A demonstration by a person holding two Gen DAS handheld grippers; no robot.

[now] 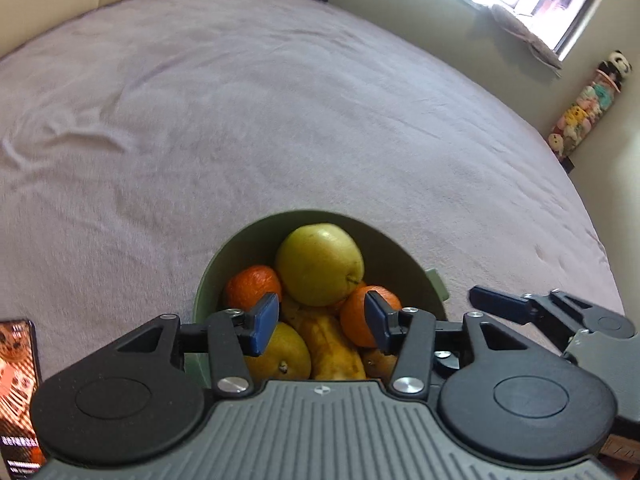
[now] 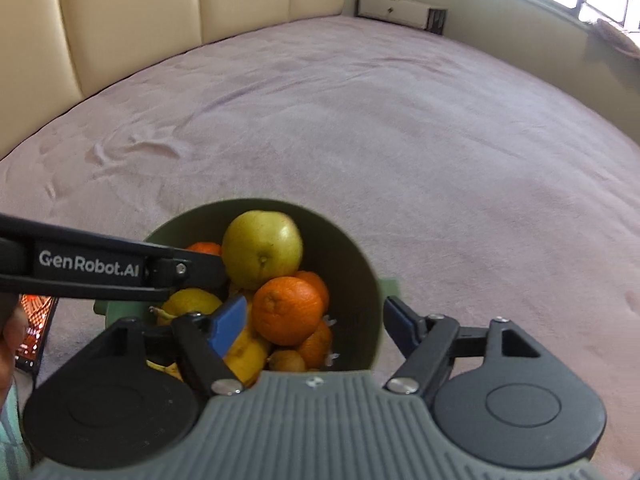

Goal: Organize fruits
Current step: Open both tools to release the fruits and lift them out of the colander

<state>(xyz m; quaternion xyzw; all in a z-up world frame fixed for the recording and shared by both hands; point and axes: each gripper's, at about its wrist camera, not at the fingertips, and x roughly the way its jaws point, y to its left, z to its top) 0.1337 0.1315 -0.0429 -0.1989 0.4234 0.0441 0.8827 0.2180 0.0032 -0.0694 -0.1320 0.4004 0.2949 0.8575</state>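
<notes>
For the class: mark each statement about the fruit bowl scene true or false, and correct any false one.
1. The green bowl holds an apple and oranges. True.
2. The bowl sits on a wooden table. False: it sits on a pinkish blanket.
3. The left gripper grips an orange. False: its jaws stand open, holding nothing.
4. A lit phone lies beside the bowl. True.
5. The right gripper is open. True.

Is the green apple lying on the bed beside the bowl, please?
No, the green apple sits in the bowl, on top of the oranges and other fruit.
</notes>
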